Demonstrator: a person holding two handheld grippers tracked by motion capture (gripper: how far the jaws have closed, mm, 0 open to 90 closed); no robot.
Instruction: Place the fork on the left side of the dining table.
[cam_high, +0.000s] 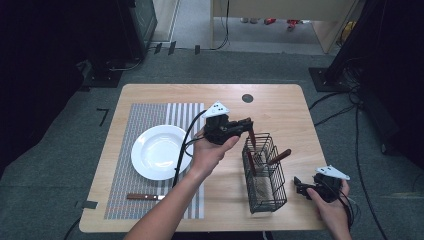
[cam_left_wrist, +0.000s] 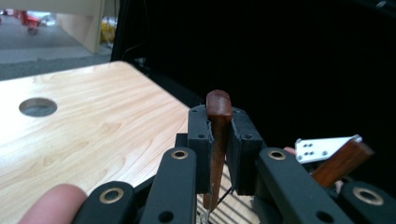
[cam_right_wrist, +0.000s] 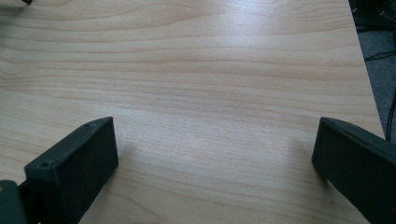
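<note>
**Left gripper clamped on a utensil handle in the wire basket**

Black jaws of the left gripper (cam_left_wrist: 219, 154) stood closed on the brown wooden handle (cam_left_wrist: 218, 140) of a utensil, the pads pressing it from both sides so that its rounded end stuck up above them. That utensil stood upright in the wire basket (cam_high: 264, 172), right of the white plate (cam_high: 159, 151), and the high grip on the handle probably suited lifting it straight out without snagging the wires. A second wooden handle (cam_high: 279, 157) leaned out of the same basket toward the right.

On the striped placemat (cam_high: 150, 117) a knife (cam_high: 145, 197) lay below the plate, which suggested a place setting being laid. The right gripper (cam_high: 301, 187) rested on the tabletop (cam_high: 280, 105) beside the basket, jaws wide apart and holding nothing, seemingly parked out of the way.
</note>
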